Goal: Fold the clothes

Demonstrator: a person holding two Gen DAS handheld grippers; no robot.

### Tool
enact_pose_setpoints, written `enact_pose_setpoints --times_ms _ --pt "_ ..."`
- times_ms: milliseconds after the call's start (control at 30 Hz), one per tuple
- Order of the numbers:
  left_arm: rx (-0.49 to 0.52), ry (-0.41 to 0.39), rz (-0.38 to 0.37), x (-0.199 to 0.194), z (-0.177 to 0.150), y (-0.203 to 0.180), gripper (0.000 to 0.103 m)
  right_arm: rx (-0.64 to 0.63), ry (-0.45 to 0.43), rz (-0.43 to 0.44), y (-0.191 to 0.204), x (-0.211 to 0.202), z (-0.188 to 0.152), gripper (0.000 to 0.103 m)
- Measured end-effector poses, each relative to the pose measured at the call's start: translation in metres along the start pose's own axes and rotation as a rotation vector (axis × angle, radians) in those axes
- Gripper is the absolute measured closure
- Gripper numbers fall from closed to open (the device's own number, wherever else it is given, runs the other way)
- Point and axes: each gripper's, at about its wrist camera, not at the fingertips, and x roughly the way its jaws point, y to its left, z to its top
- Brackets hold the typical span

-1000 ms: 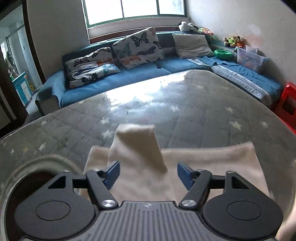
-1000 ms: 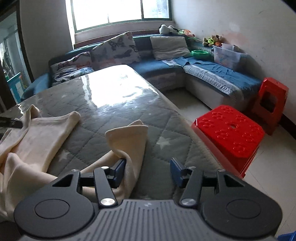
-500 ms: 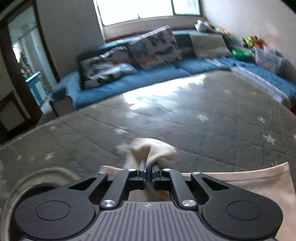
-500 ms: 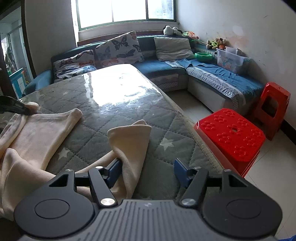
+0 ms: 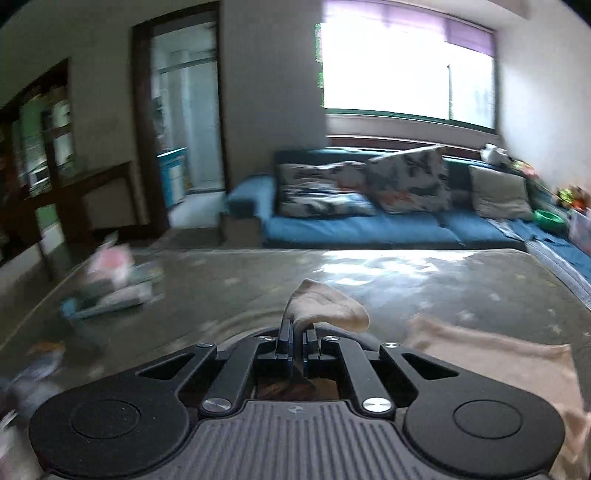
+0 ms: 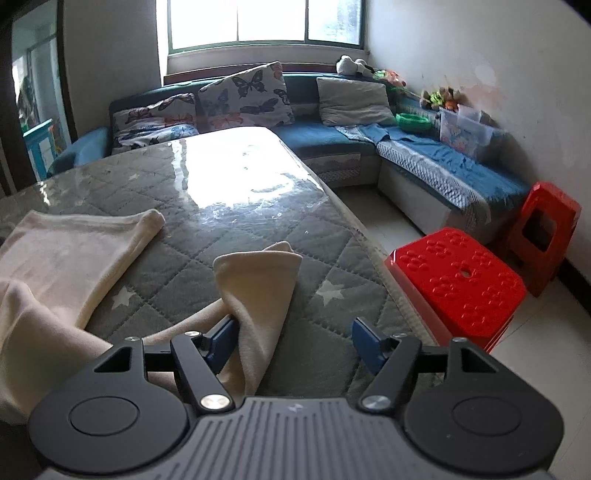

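So far you had only started: your left gripper (image 5: 295, 341) had its jaws pinching one end of the cream garment (image 6: 66, 258), lifted off the bench (image 6: 229, 206), your right gripper (image 6: 291, 341) jaws were opening beside a loose sleeve, no fold finished.

Blue sofa (image 6: 332, 147) (bright window (image 6: 266, 22) behind)

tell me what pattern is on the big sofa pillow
Butterflies on white, on the sofa pillow; clearest in the right wrist view.
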Motion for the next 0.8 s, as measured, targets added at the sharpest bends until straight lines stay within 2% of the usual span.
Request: enact_pose_setpoints --times_ms 100,300,433,467,500,533,600,700,800 --pt "-0.038 0.028 0.058 -0.016 -0.023 0.034 0.098 -0.015 -0.007 -0.020 0.001 -0.002 -0.001 0.033" --pt "-0.098 0.192 0.142 -0.009 -0.075 0.071 0.098 -0.034 -0.012 -0.083 -0.007 0.001 0.005 0.033" --pt "-0.118 0.269 0.149 -0.010 -0.095 0.085 0.087 -0.030 -0.013 -0.159 -0.018 0.003 0.013 0.033" --pt "-0.108 0.275 0.140 -0.011 -0.096 0.085 0.081 -0.030 -0.013 -0.176 -0.021 0.002 0.014 0.033" --pt "-0.096 0.278 0.138 -0.013 -0.096 0.086 0.067 -0.031 -0.014 -0.191 -0.023 0.001 0.016 0.033" --pt "-0.085 0.273 0.143 -0.016 -0.096 0.085 0.064 -0.033 -0.018 -0.199 -0.026 -0.001 0.016 0.033" --pt "-0.055 0.248 0.117 -0.025 -0.095 0.081 0.064 -0.033 -0.031 -0.199 -0.026 -0.010 0.017 0.033" --pt "0.004 0.197 0.027 -0.041 -0.090 0.066 0.066 -0.061 -0.054 -0.137 -0.015 -0.025 0.018 0.033" --pt "0.073 0.155 -0.083 -0.056 -0.088 0.040 0.067 -0.107 -0.059 -0.023 0.005 -0.039 0.018 0.034"
